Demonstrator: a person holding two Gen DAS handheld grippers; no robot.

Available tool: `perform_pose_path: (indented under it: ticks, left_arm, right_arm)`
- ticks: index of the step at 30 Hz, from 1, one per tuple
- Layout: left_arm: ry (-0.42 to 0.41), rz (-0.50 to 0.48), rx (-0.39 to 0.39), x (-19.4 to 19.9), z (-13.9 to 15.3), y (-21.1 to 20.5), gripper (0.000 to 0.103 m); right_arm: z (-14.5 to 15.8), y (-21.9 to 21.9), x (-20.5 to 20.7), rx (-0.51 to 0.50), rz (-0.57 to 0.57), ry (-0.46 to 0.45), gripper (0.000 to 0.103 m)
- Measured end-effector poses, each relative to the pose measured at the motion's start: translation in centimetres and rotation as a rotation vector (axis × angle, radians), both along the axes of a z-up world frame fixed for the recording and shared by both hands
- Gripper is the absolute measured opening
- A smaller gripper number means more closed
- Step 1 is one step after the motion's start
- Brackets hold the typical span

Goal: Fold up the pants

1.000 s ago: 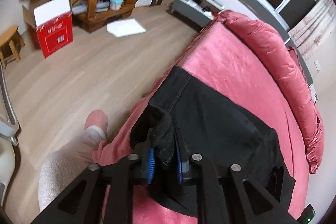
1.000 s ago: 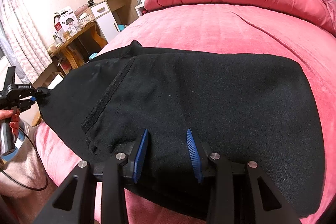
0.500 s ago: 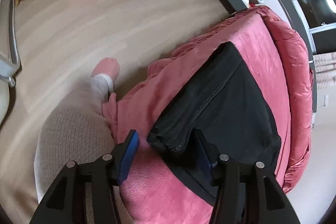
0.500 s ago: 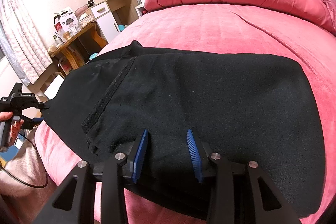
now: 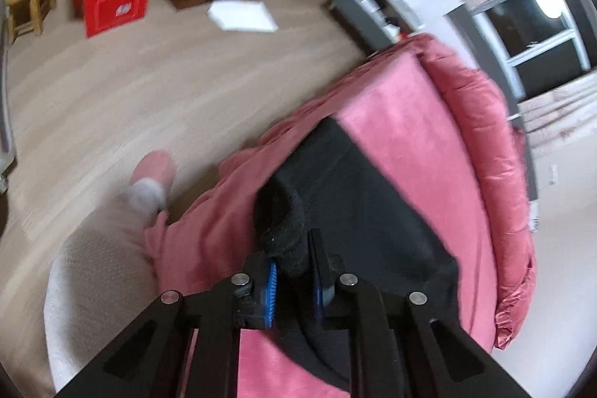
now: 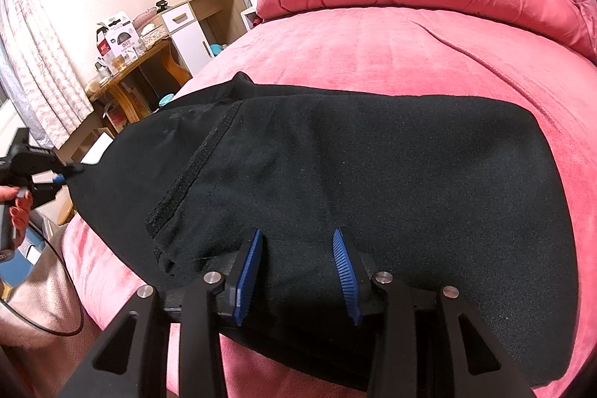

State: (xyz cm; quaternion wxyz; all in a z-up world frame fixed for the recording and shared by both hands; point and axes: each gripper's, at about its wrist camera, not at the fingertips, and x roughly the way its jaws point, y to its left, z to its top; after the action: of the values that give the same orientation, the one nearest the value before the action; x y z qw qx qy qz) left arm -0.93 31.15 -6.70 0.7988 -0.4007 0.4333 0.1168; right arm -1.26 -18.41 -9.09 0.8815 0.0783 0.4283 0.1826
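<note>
While the black pants (image 6: 373, 174) lie flat across the pink bed (image 6: 410, 55), we're mid-grab: left claw (image 5: 293, 280) is closing on a bunched corner at the bed's left edge. Right claw (image 6: 298, 275) sits half open, cloth between its fingers, not pinched. Next we'd carry that corner rightward; plenty of bare bed beyond.

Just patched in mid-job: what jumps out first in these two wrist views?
The black pants lie spread across the pink bed, filling the middle of the right wrist view. At their near left corner the left gripper is closing on a bunched fold, while the right gripper straddles the near edge, its pads apart.
</note>
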Motion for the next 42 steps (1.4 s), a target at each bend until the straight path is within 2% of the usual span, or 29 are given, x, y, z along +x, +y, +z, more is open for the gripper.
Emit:
perform_pose_path:
  ticks: [3, 5, 7, 10, 13, 17, 20, 25, 28, 31, 34, 39, 42]
  left_arm:
    - [-0.136, -0.109, 0.071, 0.6, 3.6, -2.4, 0.014]
    - [-0.242, -0.213, 0.136, 0.4, 6.1, -4.8, 0.014]
    - [-0.331, -0.314, 0.186, 0.3, 8.4, -7.3, 0.014]
    - [-0.44, -0.437, 0.181, 0.2, 10.8, -10.7, 0.014]
    - [-0.489, -0.543, 0.206, 0.4, 12.6, -14.5, 0.014]
    - [-0.527, -0.689, 0.185, 1.0, 13.7, -19.4, 0.014]
    - [-0.551, -0.817, 0.211, 1.0, 14.1, -23.8, 0.014]
    - [-0.521, -1.012, 0.174, 0.8, 12.9, -31.0, 0.014]
    - [-0.489, -1.133, 0.192, 0.5, 11.4, -35.0, 0.014]
    - [-0.45, -1.246, 0.207, 0.0, 9.4, -38.7, 0.014]
    - [-0.386, -1.314, 0.216, -0.1, 7.1, -41.6, 0.014]
    - [-0.304, -1.415, 0.275, -0.1, 3.1, -44.5, 0.015]
    - [-0.257, -1.433, 0.304, -0.5, 1.6, -44.9, 0.022]
  right_arm:
    - [0.1, -0.1, 0.0, 0.015, 0.002, 0.002, 0.045]
    - [0.3, -0.2, -0.1, 0.043, 0.005, 0.002, 0.055]
    - [0.6, -0.2, -0.1, 0.054, 0.006, -0.004, 0.059]
    - [1.3, -0.4, -0.4, 0.049, -0.012, -0.032, 0.06]
    - [1.8, -1.5, -0.4, 0.067, -0.067, -0.029, 0.06]
    - [2.5, -4.0, -0.4, 0.136, -0.162, -0.021, 0.06]
    - [3.1, -5.2, -0.6, 0.152, -0.199, -0.036, 0.06]
    - [3.6, -7.3, -0.4, 0.226, -0.25, -0.03, 0.06]
    - [3.8, -8.7, -0.6, 0.274, -0.291, -0.032, 0.061]
    - [4.1, -10.2, -1.1, 0.341, -0.323, -0.053, 0.066]
    - [4.1, -11.7, -1.4, 0.383, -0.367, -0.044, 0.067]
    - [3.6, -12.9, -1.8, 0.403, -0.412, -0.017, 0.067]
    - [3.3, -12.7, -1.8, 0.414, -0.403, 0.005, 0.067]
